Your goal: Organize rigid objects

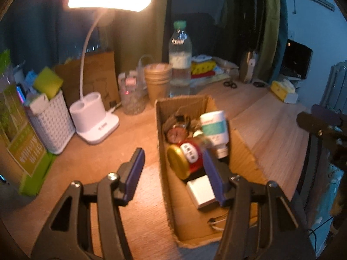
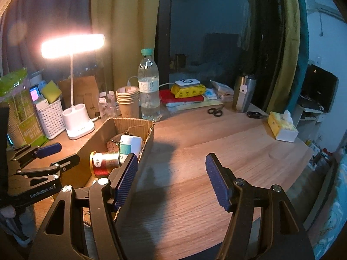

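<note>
Lit lamp [image 2: 73,45] taken as landmark on desk [image 2: 216,151]: white basket [image 2: 51,119] left of it, paper cups [image 2: 128,103] and water bottle [image 2: 148,86] right, scissors [image 2: 215,111] and tissue box [image 2: 282,127] far right.

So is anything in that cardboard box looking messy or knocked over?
Yes. In the cardboard box the red jar with a gold lid lies on its side, and the white bottle with a teal band leans upside down, cap end low. Things look dropped in, not stood up. Nothing appears spilled.
</note>
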The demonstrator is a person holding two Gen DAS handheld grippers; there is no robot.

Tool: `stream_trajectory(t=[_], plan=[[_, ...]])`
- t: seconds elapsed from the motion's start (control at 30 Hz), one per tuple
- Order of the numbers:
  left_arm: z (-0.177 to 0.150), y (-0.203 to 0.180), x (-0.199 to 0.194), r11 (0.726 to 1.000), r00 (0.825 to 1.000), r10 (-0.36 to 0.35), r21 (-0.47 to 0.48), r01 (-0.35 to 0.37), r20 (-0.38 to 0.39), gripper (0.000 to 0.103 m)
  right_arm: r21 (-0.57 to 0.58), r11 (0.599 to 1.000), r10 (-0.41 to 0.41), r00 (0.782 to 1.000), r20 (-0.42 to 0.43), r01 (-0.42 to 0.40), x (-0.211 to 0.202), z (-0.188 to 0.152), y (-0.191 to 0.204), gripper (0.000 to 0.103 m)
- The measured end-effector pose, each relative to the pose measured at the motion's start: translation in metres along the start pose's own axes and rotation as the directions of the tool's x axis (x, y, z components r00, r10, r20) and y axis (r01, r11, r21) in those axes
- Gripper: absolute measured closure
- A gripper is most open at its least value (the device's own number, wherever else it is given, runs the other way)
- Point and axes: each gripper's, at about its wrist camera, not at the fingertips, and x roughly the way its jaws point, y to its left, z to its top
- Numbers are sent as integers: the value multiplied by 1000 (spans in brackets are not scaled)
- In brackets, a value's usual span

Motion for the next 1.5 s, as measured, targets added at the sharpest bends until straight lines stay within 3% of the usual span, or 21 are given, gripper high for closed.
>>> stream_trajectory(t=[0.13,0.43,0.73,0.9,1.1,1.2,1.4,1.5], plan=[[9,-9,-17,1000,999,-3,14,2,48,34,27,1000,-12,999,38,11,-14,3,-7,34],[29,-27,-59,999,989,-23,44,16,148,33,46,999,-23,994,109,18,-45,11,-14,31],[39,-39,-104,997,964,-52,64,36,261,33,42,999,-33,966,256,23,-89,20,-11,31],[46,-41,-125,997,950,-61,56,46,308,33,43,999,-13,959,284,1,-103,22,-12,29],[47,-47,-142,997,938,-60,74,37,340,32,53,999,-22,950,310,6,-120,26,-12,28],[46,-50,-148,997,936,-62,70,40,348,18,48,999,-22,946,323,7,-129,26,-11,26],[45,-55,-158,998,933,-44,62,23,358,15,52,999,-21,943,331,4,-136,24,-13,25],[44,-56,-160,998,933,-5,53,-15,359,11,55,998,-20,945,328,2,-137,24,-16,17]])
